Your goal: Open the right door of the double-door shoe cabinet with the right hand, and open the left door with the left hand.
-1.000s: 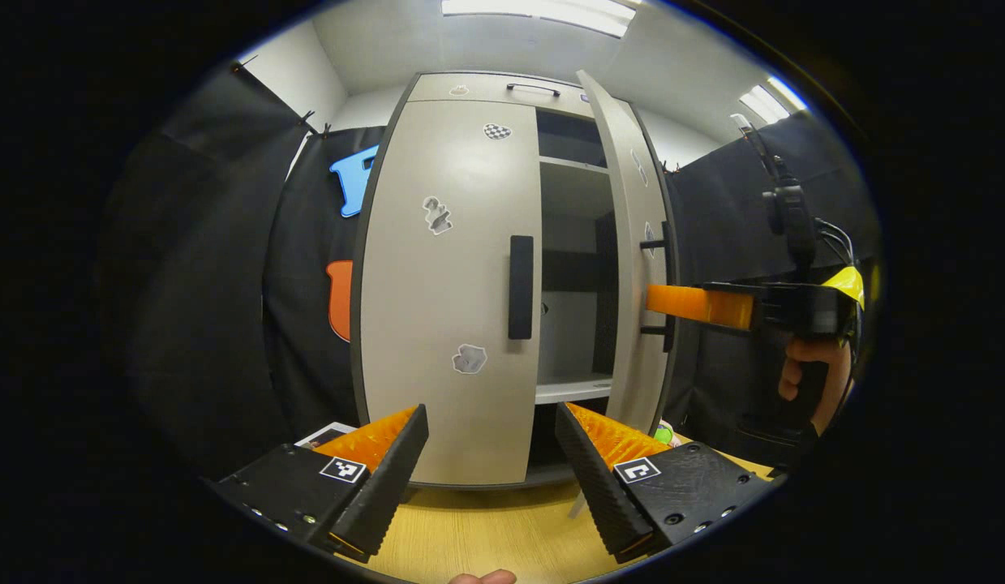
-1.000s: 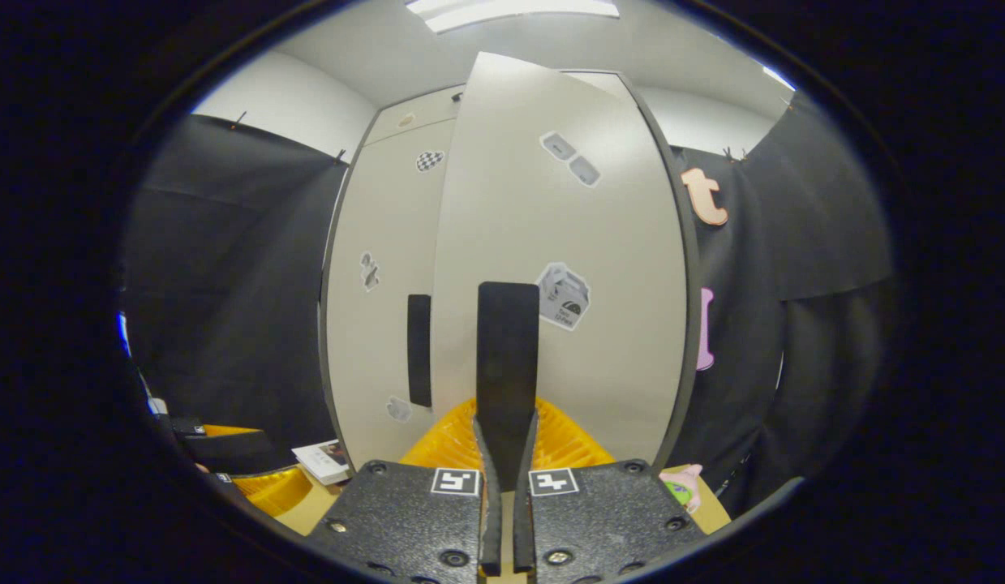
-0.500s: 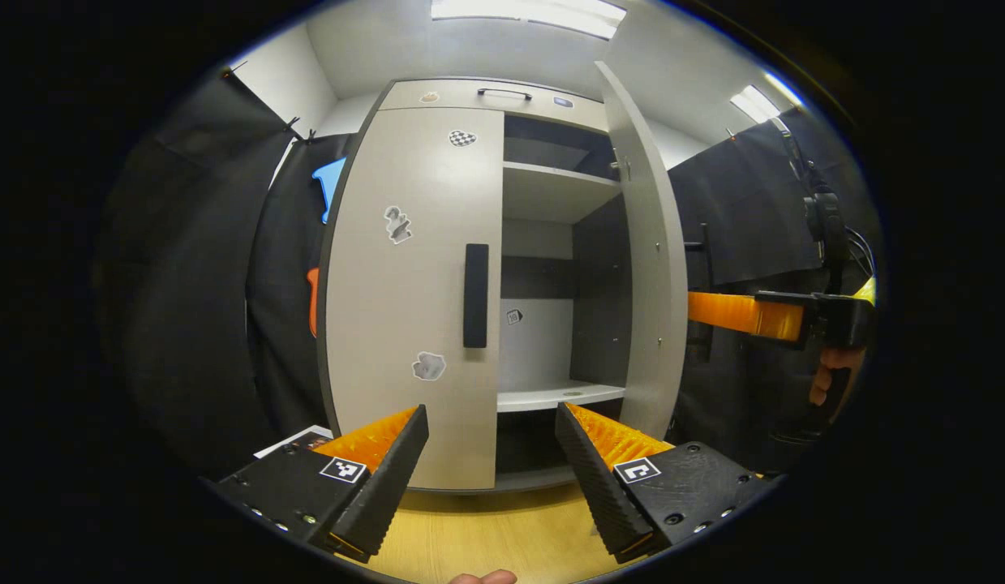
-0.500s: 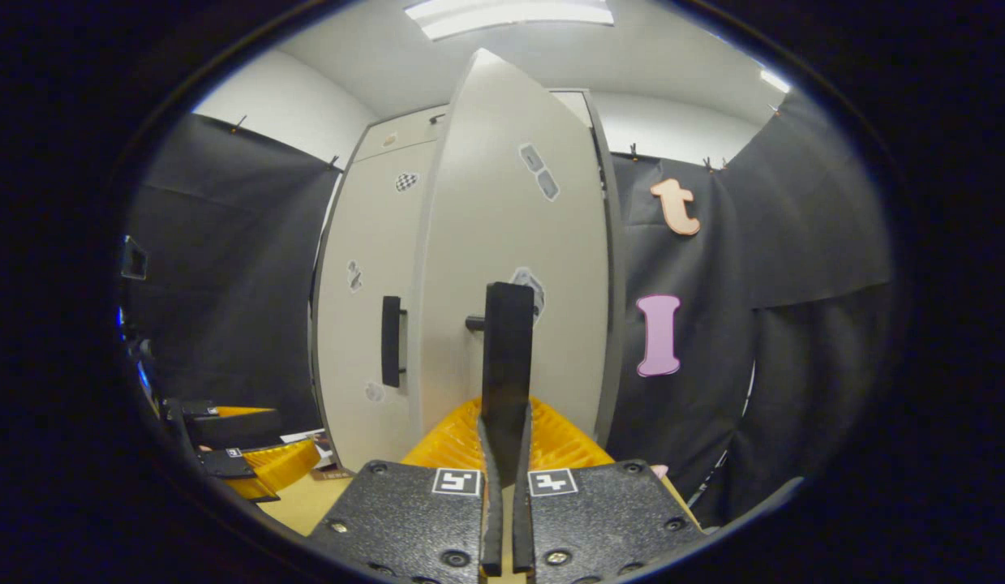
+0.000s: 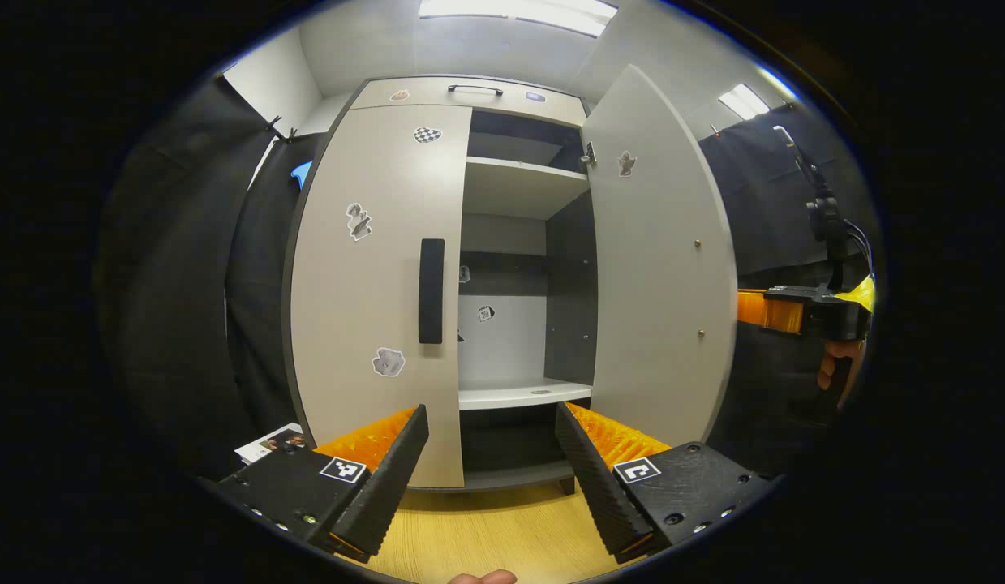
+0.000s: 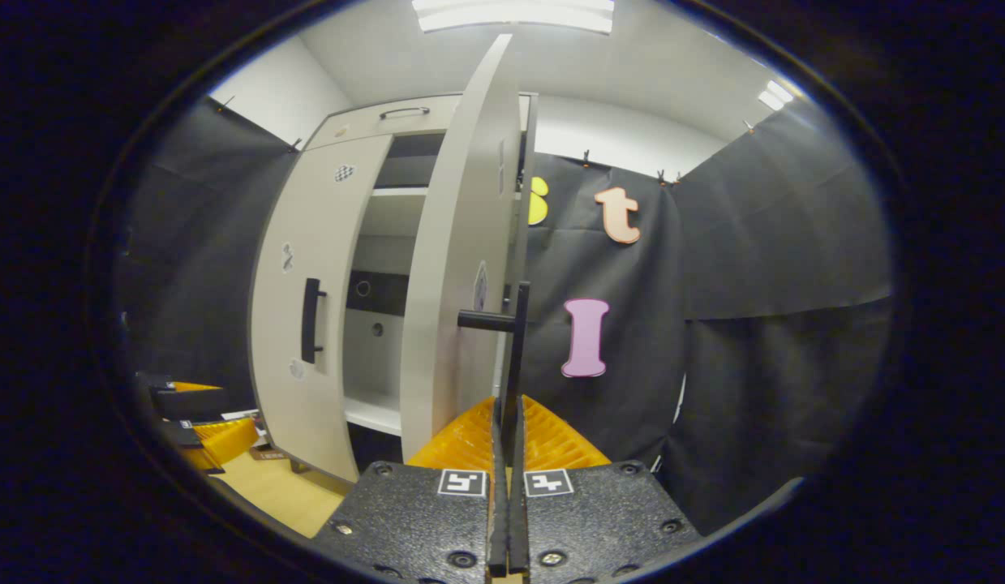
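Shoe cabinet (image 5: 502,93): we see a tall pale grey double-door unit with dark edging, standing on the wooden tabletop (image 5: 486,539) against the black cloth wall; a shallow top panel carries a slim black handle.
Right door (image 5: 660,268): swung wide open; in the left gripper view we face its plain inner side, with a small sticker near the top and a few screw heads.
Right door handle (image 6: 514,357): a black vertical bar on short posts, seen edge-on in the right gripper view.
Right hand-held gripper (image 6: 508,454): clenched on that handle bar, both fingers pressed against it. In the left gripper view we see it beyond the open door's edge, held by a hand (image 5: 835,369).
Left door (image 5: 372,284): closed, flush with the frame, with several small stickers on its front.
Left door handle (image 5: 431,290): a black vertical bar near the door's inner edge, untouched.
Left hand-held gripper (image 5: 490,454): released, fingers spread wide, hovering in front of the cabinet and well apart from the left handle.
Interior: we see pale shelves (image 5: 522,394) with dark side walls and a few small stickers on the back panel.
Nearby: a printed leaflet (image 5: 271,442) lies on the tabletop beside the cabinet's left foot.
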Demonstrator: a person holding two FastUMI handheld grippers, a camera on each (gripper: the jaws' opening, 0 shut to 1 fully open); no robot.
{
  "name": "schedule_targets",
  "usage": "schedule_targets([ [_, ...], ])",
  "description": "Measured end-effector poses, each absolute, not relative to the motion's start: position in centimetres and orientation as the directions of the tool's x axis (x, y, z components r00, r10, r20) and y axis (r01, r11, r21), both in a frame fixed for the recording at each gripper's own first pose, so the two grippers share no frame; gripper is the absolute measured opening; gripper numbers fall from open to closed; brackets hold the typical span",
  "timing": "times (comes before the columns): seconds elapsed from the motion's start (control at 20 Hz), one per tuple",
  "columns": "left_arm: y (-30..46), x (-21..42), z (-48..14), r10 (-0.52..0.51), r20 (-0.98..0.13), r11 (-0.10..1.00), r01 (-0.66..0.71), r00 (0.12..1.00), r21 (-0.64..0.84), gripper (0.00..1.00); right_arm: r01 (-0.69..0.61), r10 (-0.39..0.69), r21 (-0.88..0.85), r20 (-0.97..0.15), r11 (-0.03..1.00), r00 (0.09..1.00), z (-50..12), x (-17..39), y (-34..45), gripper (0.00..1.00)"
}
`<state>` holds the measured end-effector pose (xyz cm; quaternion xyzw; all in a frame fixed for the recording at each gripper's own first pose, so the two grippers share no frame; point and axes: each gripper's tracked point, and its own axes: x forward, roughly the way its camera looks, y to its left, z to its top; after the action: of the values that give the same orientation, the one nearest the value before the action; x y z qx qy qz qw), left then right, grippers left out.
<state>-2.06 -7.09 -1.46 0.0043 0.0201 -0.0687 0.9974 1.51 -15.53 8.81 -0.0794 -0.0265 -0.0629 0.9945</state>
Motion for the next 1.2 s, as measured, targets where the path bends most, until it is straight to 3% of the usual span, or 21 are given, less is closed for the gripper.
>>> schedule_targets([
  [0.15, -7.0, -1.9, -1.4, -0.132, -0.041, 0.991, 0.132, 0.990, 0.008, 0.95, 0.040, -0.039, -0.009, 0.036, 0.999, 0.999, 8.0, 1.9, -14.8, 0.04],
  [0.35, -6.0, -2.2, -1.3, -0.105, -0.036, 0.994, 0.106, 0.994, 0.009, 0.95, 0.088, -0.082, -0.124, 0.056, 0.988, 0.995, 7.7, 1.7, -15.3, 0.04],
  [0.65, -4.9, -2.4, -1.0, -0.087, -0.037, 0.996, 0.087, 0.996, -0.004, 0.95, 0.110, -0.105, -0.110, 0.050, 0.988, 0.993, 7.5, 1.8, -15.3, 0.04],
  [0.75, -4.6, -2.5, -0.8, -0.086, -0.032, 0.996, 0.086, 0.996, -0.001, 0.95, 0.121, -0.116, -0.131, 0.050, 0.984, 0.992, 7.4, 1.3, -15.3, 0.10],
  [0.85, -4.4, -2.7, -0.5, -0.088, -0.025, 0.996, 0.088, 0.996, -0.003, 0.95, 0.139, -0.133, -0.141, 0.053, 0.980, 0.990, 7.6, 0.5, -15.4, 0.10],
  [0.9, -4.3, -2.7, -0.5, -0.090, -0.022, 0.996, 0.090, 0.996, -0.008, 0.95, 0.154, -0.147, -0.148, 0.058, 0.977, 0.987, 7.7, -0.1, -15.7, 0.13],
  [1.0, -4.1, -2.8, -0.5, -0.091, -0.021, 0.996, 0.091, 0.996, -0.018, 0.95, 0.195, -0.186, -0.144, 0.073, 0.970, 0.980, 8.2, -1.7, -16.4, 0.29],
  [1.05, -4.0, -2.7, -0.5, -0.093, -0.021, 0.995, 0.093, 0.995, -0.025, 0.95, 0.216, -0.207, -0.139, 0.076, 0.966, 0.975, 8.5, -2.5, -16.8, 0.45],
  [1.1, -3.9, -2.6, -0.4, -0.095, -0.020, 0.995, 0.095, 0.995, -0.031, 0.95, 0.225, -0.215, -0.136, 0.080, 0.965, 0.973, 8.6, -3.4, -16.6, 0.52],
  [1.15, -3.9, -2.6, -0.4, -0.097, -0.018, 0.995, 0.097, 0.995, -0.036, 0.95, 0.232, -0.222, -0.134, 0.085, 0.963, 0.971, 8.8, -4.4, -16.3, 0.66],
  [1.2, -3.7, -2.5, -0.2, -0.098, -0.014, 0.994, 0.098, 0.995, -0.038, 0.95, 0.233, -0.222, -0.136, 0.092, 0.963, 0.971, 9.0, -5.5, -15.8, 0.67],
])
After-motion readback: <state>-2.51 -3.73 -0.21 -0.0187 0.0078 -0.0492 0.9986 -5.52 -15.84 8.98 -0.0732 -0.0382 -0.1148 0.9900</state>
